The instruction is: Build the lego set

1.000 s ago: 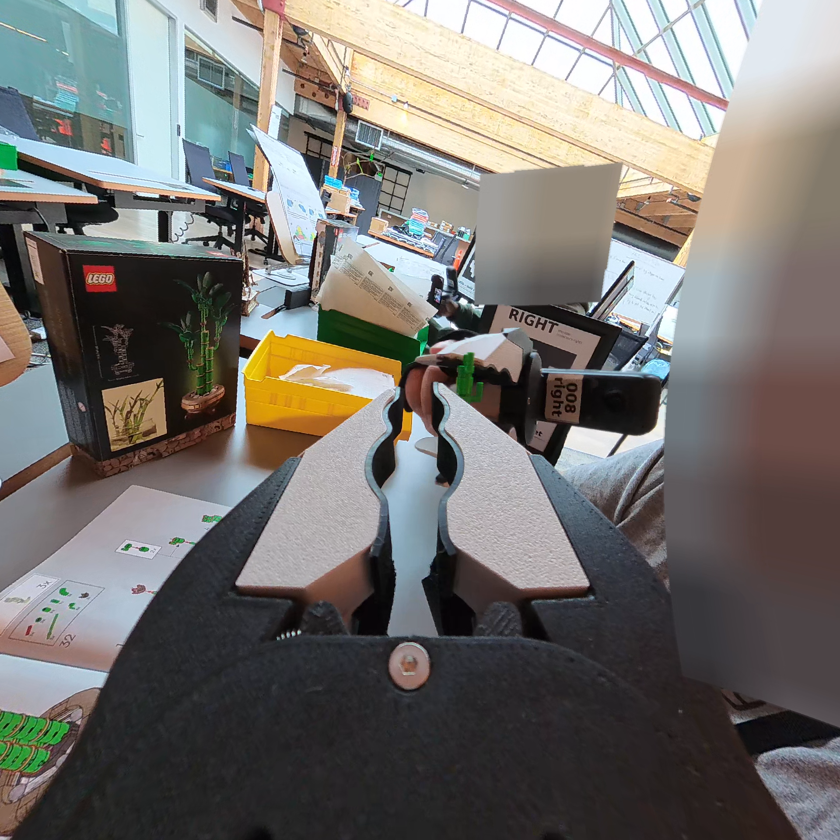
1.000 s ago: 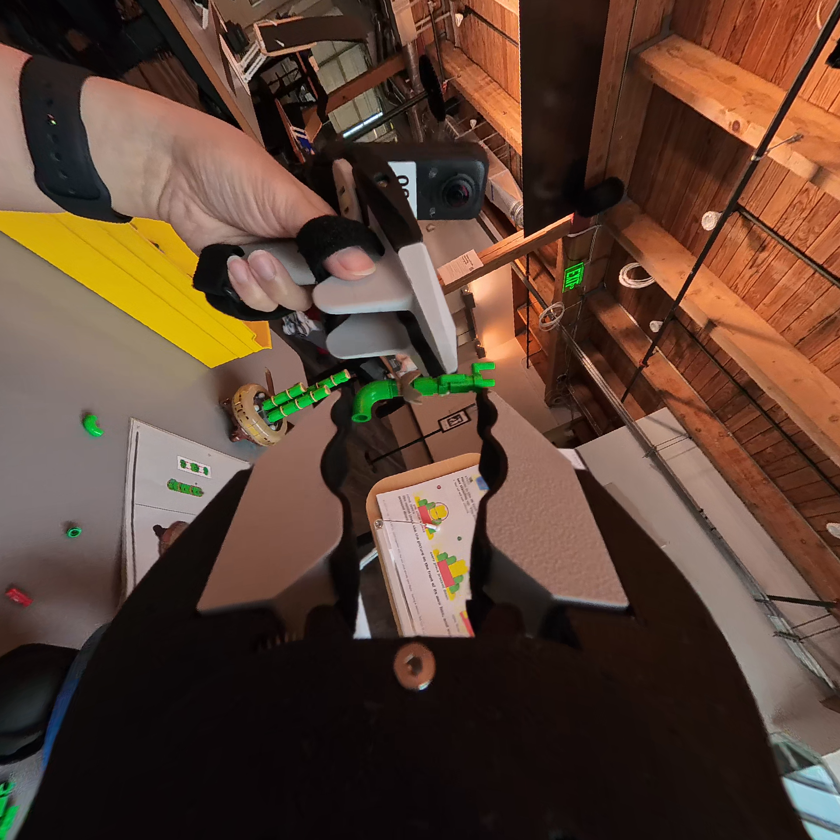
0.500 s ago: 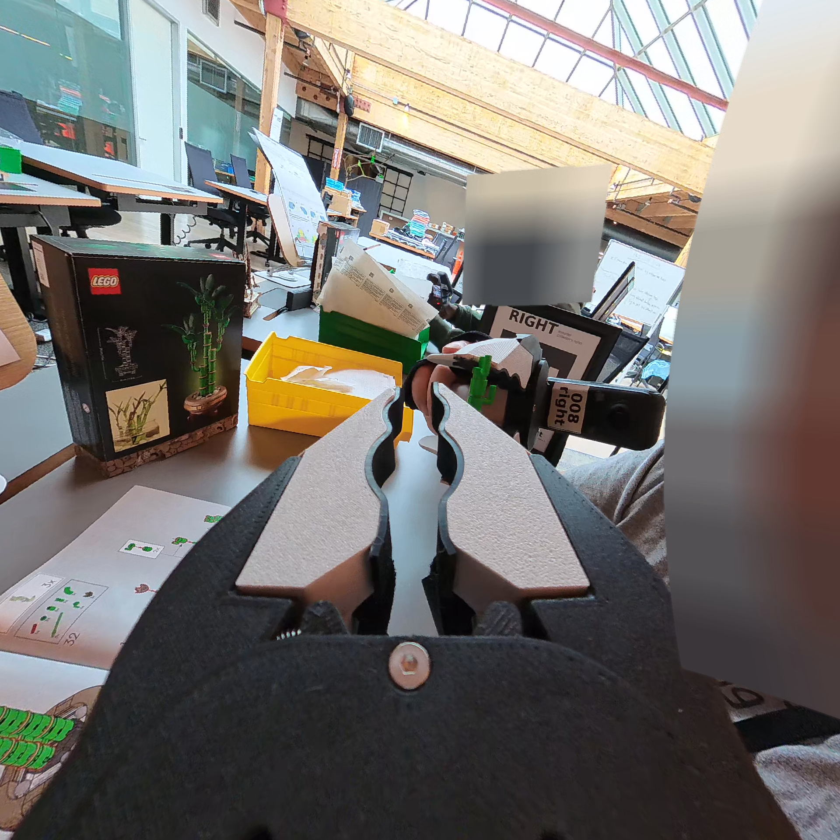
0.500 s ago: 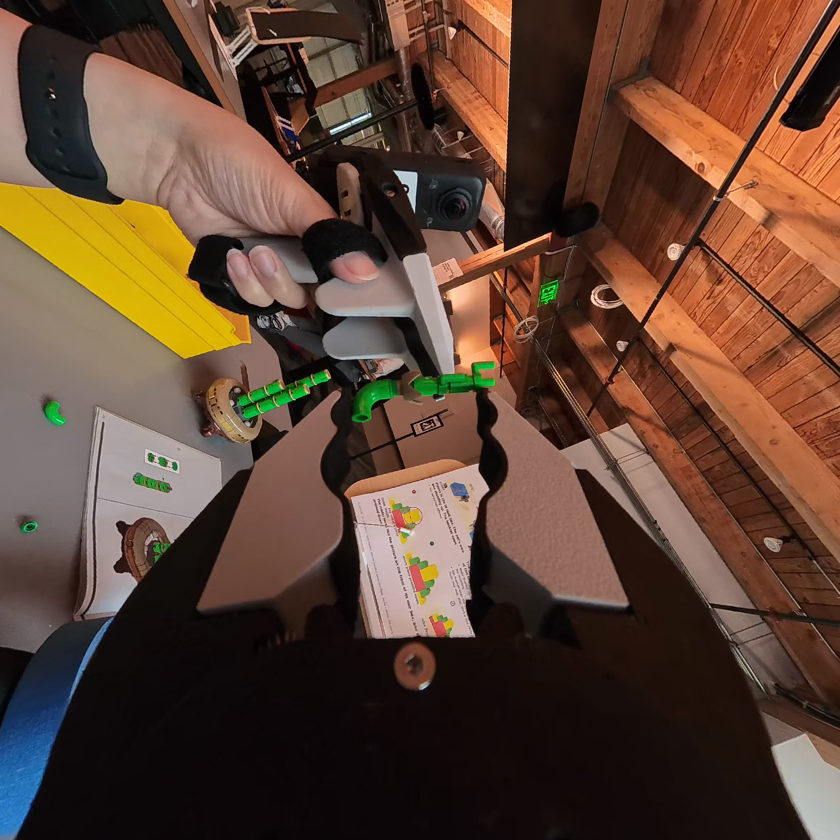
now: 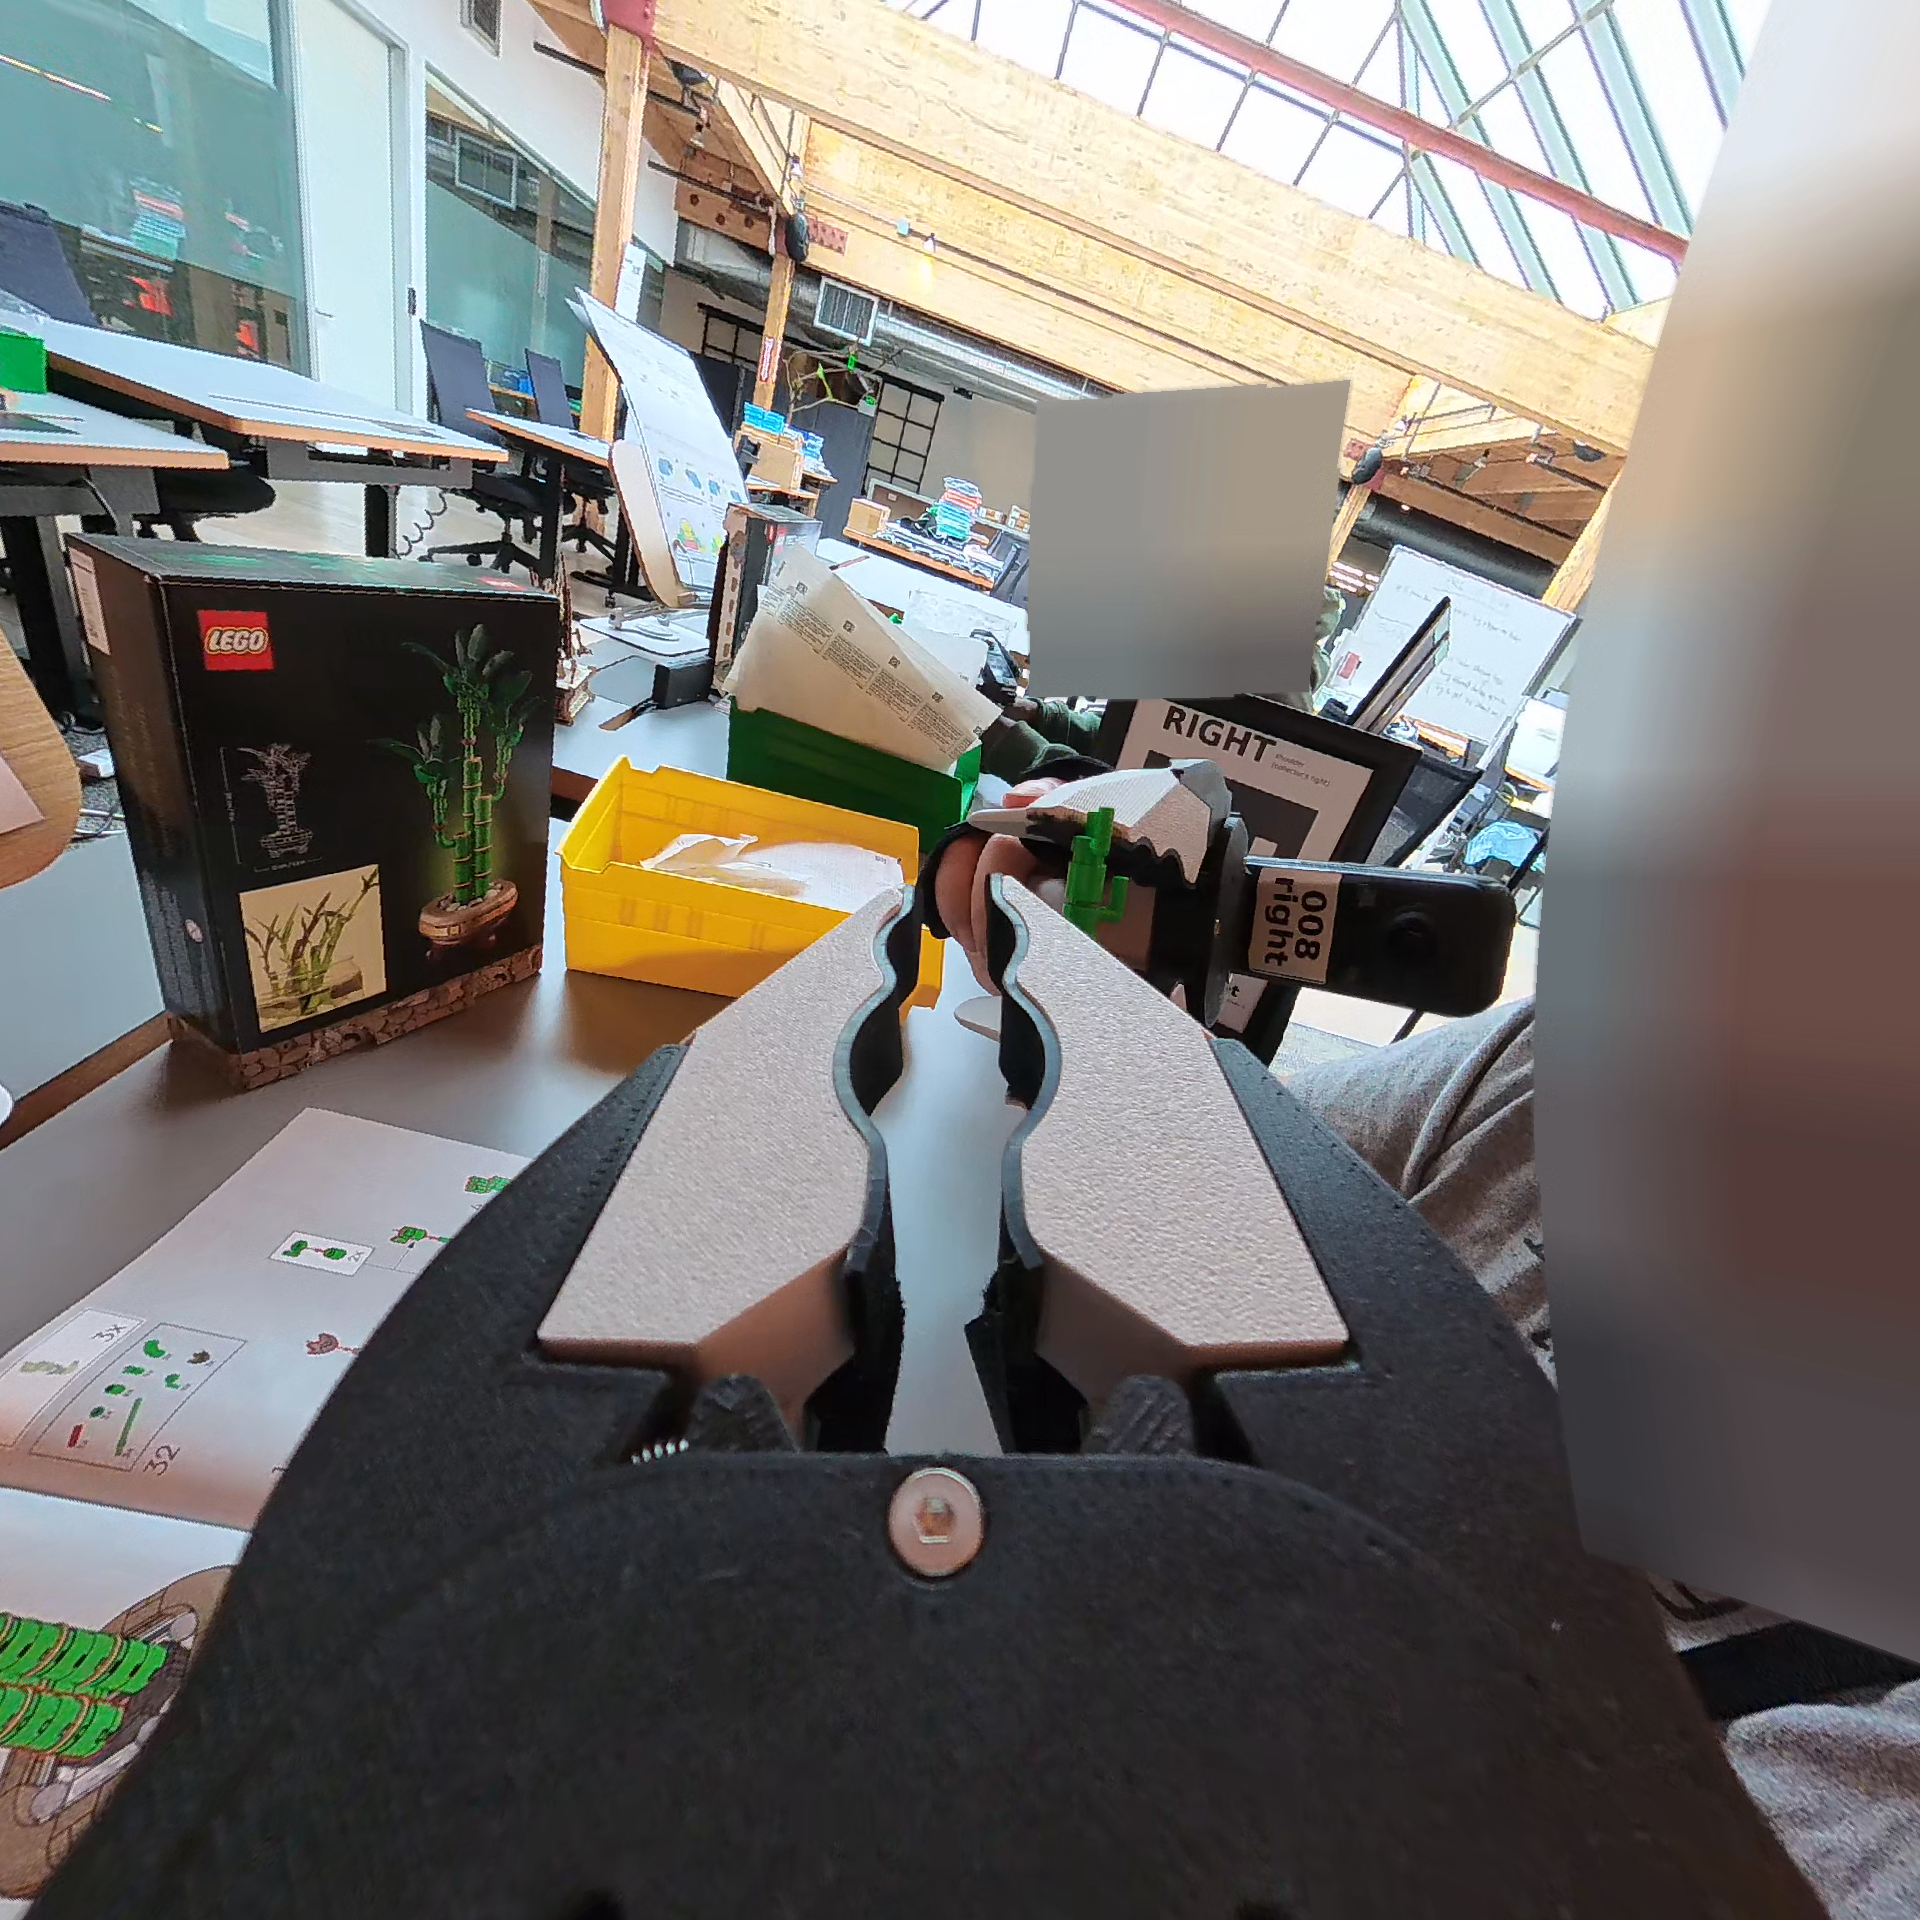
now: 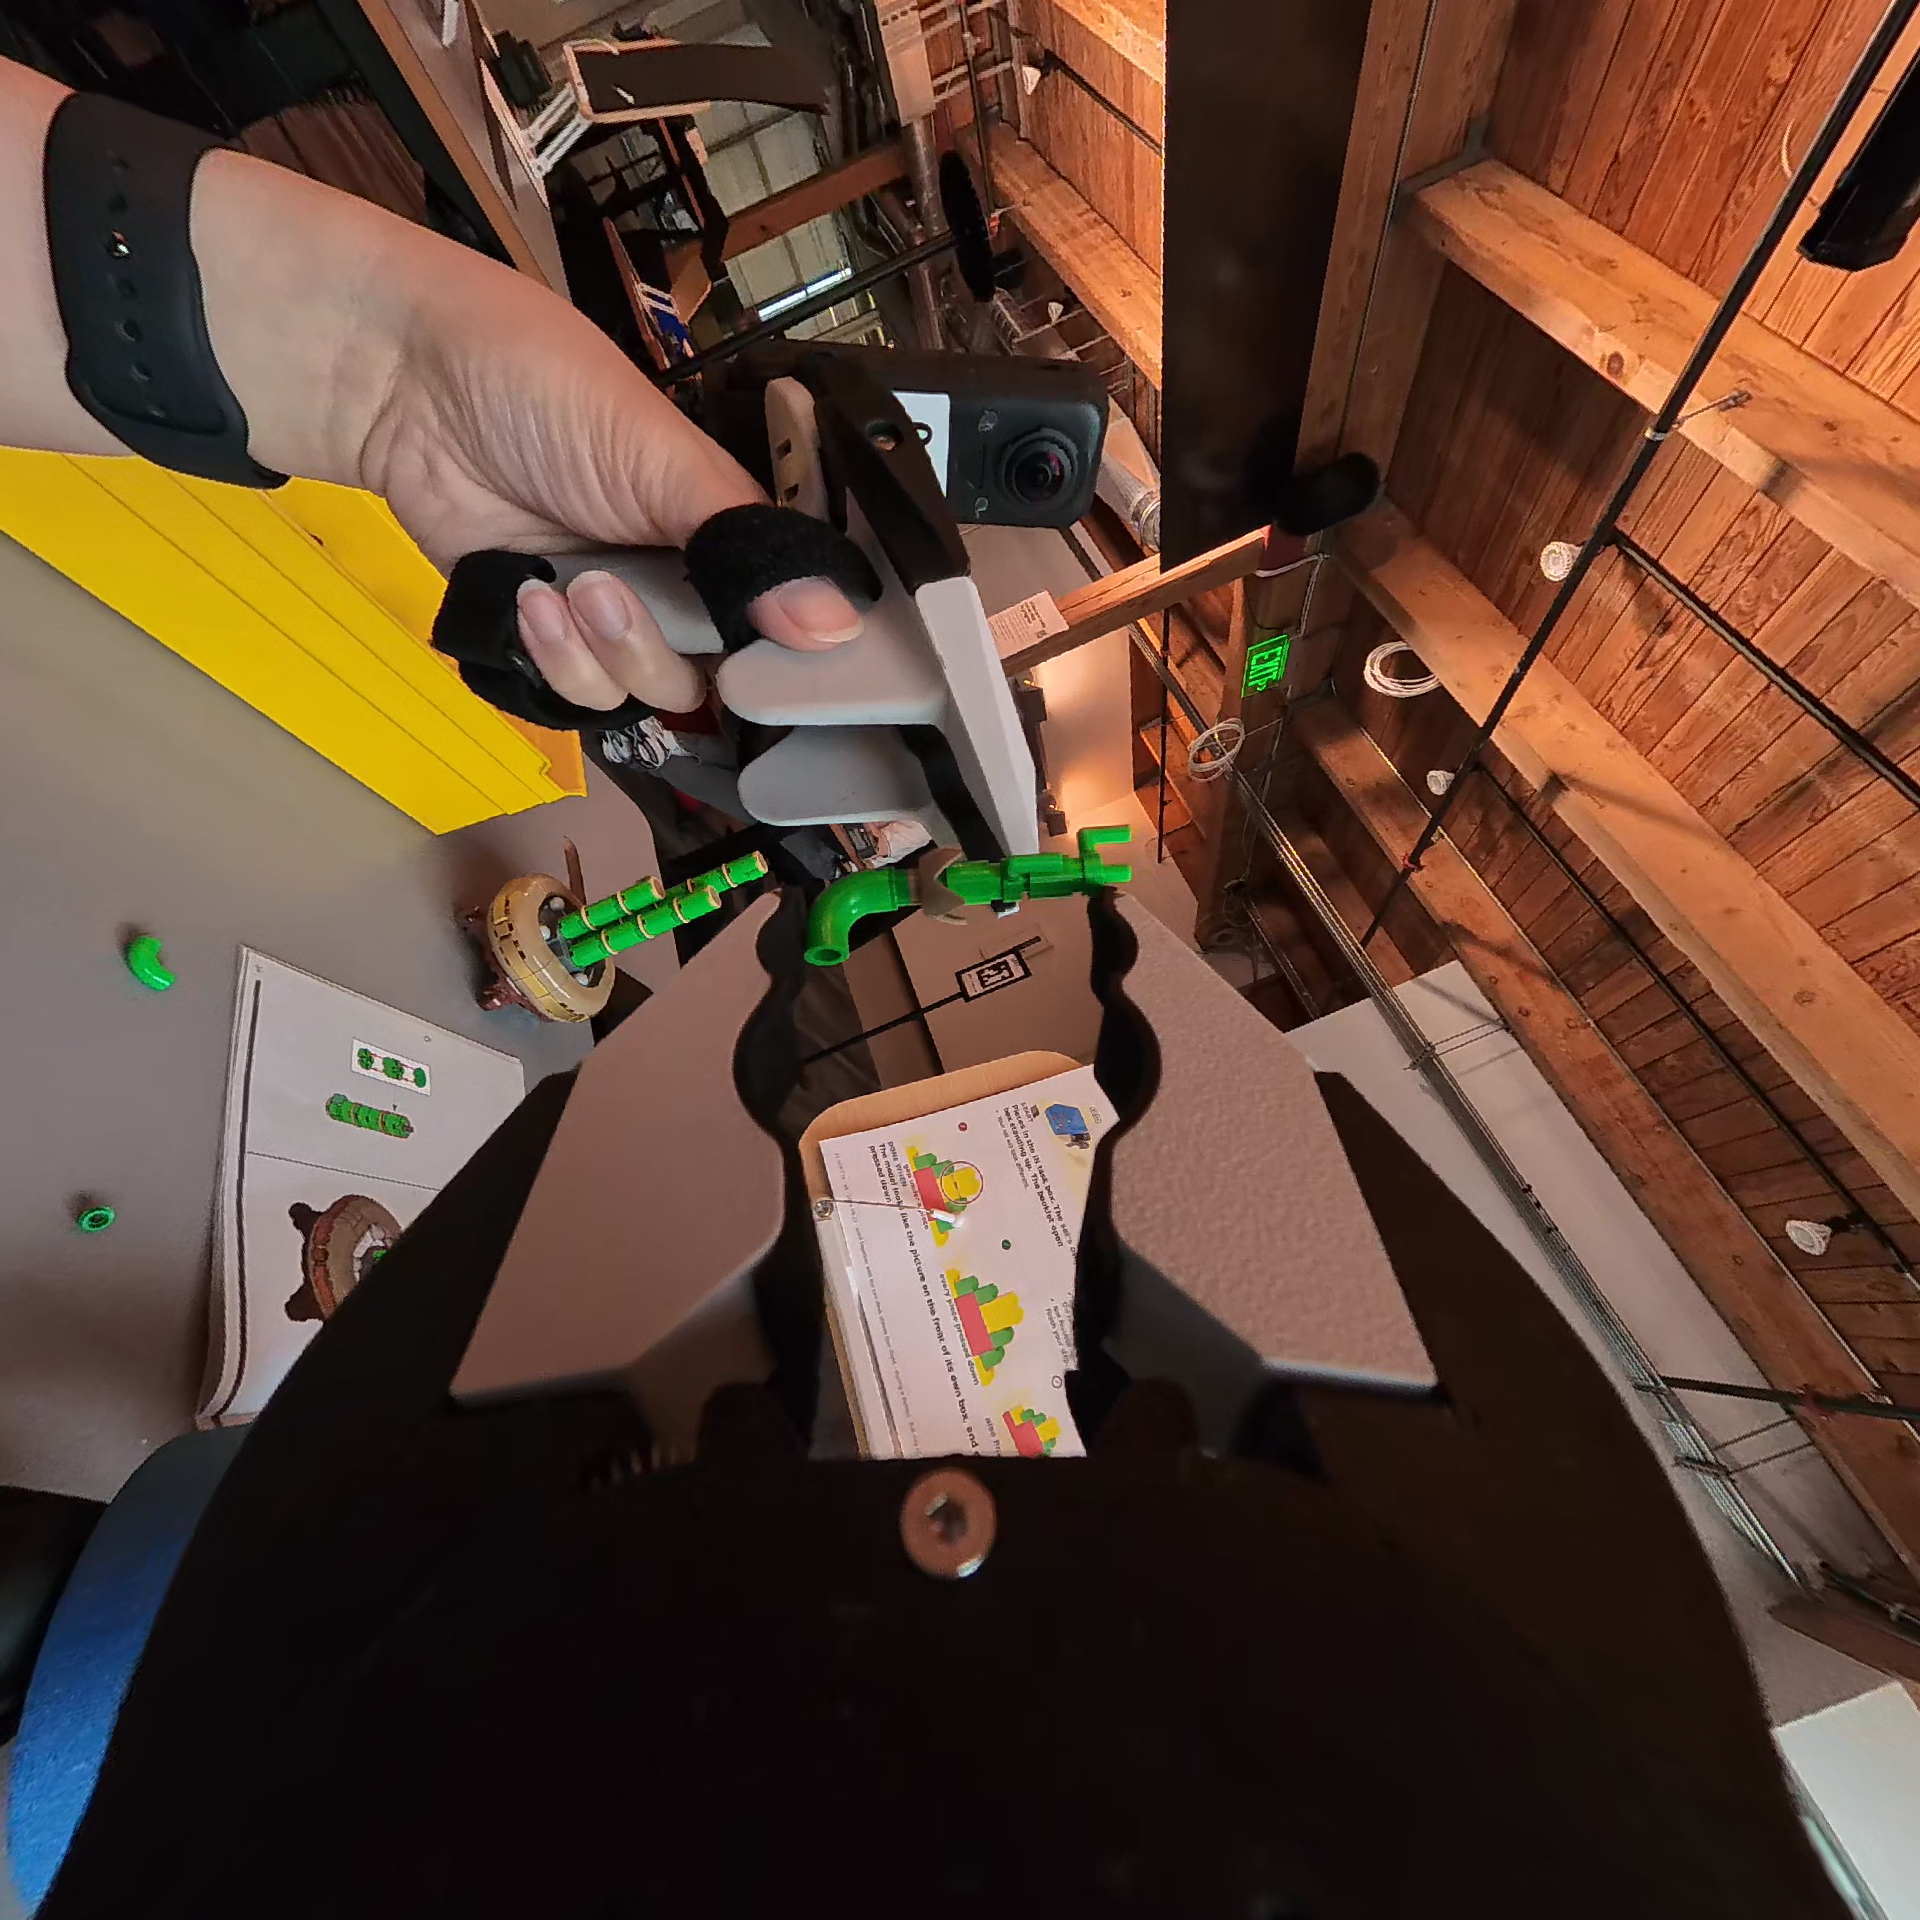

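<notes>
grey table [image 5: 582, 1049] carries everything; black lego box [image 5: 343, 821] upright at its far left, yellow bin [image 5: 717, 914] just beside it, open instruction booklet [image 5: 260, 1278] flat at the near edge; left gripper [image 5: 945, 904] raised over the table, its fingers only a narrow gap apart and nothing between them; right gripper [image 6: 935, 914] lifted clear of the table, facing the left one, fingers spread about as wide as the piece is long and closed onto the green stalk piece [image 6: 997, 883], which seems pinched end to end at the very tips, elbow end by one finger, forked end by the other; round tan base with green stalks [image 6: 551, 945] sits on the table well apart from both tools; a loose green elbow [image 6: 151, 961] and a small green ring [image 6: 96, 1216] lie apart near the booklet; risks, as i judge them: the lengthwise grip looks marginal, so a sideways nudge from the left fingers could pivot the stalk out and drop it; squeezing harder may pop its joints apart; a handover with the left gap this narrow could push rather than catch; a fallen piece might roll off the near table edge.
</notes>
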